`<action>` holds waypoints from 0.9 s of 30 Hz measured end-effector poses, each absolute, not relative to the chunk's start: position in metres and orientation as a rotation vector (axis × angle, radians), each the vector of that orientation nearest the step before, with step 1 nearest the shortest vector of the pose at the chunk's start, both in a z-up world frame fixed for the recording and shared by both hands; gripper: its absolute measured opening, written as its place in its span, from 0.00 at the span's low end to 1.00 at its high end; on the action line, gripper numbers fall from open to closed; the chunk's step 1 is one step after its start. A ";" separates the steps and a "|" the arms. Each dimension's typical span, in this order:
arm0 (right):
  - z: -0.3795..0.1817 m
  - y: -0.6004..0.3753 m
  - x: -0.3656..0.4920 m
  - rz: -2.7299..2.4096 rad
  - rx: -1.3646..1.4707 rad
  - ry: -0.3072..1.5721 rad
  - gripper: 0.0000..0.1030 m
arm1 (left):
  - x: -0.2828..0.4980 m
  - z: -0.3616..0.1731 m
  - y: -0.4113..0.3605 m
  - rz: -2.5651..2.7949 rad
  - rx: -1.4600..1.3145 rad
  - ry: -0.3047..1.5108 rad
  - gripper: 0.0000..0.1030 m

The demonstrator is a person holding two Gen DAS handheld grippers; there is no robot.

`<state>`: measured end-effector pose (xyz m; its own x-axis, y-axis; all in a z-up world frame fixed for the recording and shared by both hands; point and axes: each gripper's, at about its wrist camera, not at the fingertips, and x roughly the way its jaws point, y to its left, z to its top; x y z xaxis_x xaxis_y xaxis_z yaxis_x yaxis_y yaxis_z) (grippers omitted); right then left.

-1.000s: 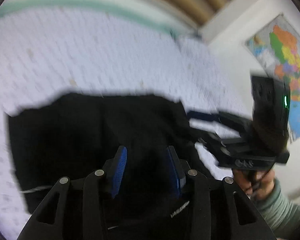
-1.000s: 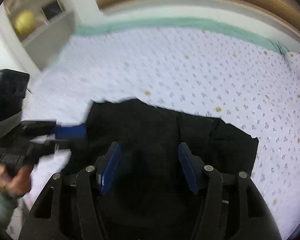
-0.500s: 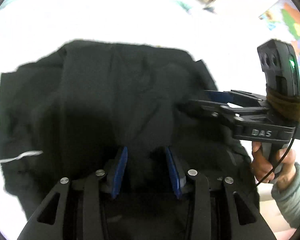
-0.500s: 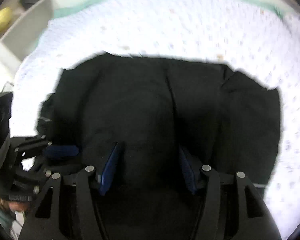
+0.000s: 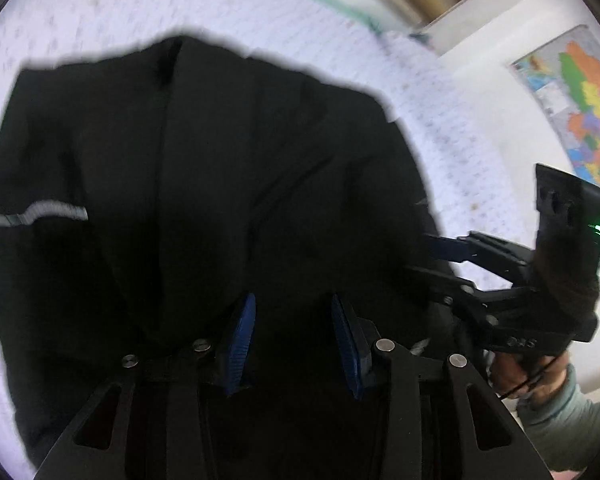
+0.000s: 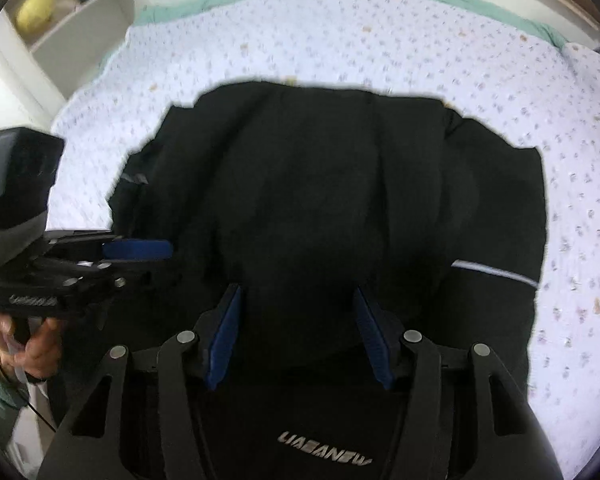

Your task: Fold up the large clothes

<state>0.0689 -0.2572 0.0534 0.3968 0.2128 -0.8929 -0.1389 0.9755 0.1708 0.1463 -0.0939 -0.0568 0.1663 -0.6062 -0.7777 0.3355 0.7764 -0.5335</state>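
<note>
We see the bed (image 6: 380,40) under a white dotted sheet; on it lies the black garment (image 6: 320,168), roughly flattened, with a pale stripe (image 6: 496,270) near one edge; our left tongs (image 5: 293,326) have just been closing, black cloth between the blue pads; our right tongs (image 6: 298,322) likewise, narrowing with cloth between; whether either pinches it, we cannot tell.

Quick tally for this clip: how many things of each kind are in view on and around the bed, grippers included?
Black garment on the bed: 1
Hand-held gripper, left and right: 2
Wall map: 1
Yellow round object on the shelf: 1
Total: 5
</note>
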 end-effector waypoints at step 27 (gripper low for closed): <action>0.094 -0.271 -0.071 0.166 0.048 0.803 0.64 | 0.004 0.036 -0.056 -0.615 -0.090 0.863 0.42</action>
<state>-0.0710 -0.2709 0.0944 0.6823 0.1664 -0.7119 -0.1303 0.9858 0.1056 0.0036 -0.0563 0.0357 0.4892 -0.5409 -0.6842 0.4707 0.8242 -0.3150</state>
